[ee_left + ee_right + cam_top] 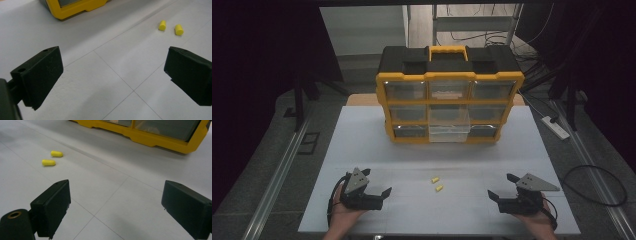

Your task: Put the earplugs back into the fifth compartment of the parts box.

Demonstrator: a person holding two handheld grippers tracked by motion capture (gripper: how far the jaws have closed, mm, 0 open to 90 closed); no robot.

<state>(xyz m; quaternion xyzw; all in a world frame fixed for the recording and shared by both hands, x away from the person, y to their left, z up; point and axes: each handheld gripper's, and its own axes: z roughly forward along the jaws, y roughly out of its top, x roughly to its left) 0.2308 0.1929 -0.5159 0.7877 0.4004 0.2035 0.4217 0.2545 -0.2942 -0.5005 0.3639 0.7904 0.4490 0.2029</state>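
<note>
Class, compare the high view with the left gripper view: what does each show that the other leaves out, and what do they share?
High view alone: the organizer's black top with its yellow handle, the clear drawer pulled out at bottom centre, the right claw open, and both hands. Left gripper view alone: a close look along the left claw, jaws wide apart. Shared: the two yellow earplugs, the white table, the organizer's yellow base.
</note>
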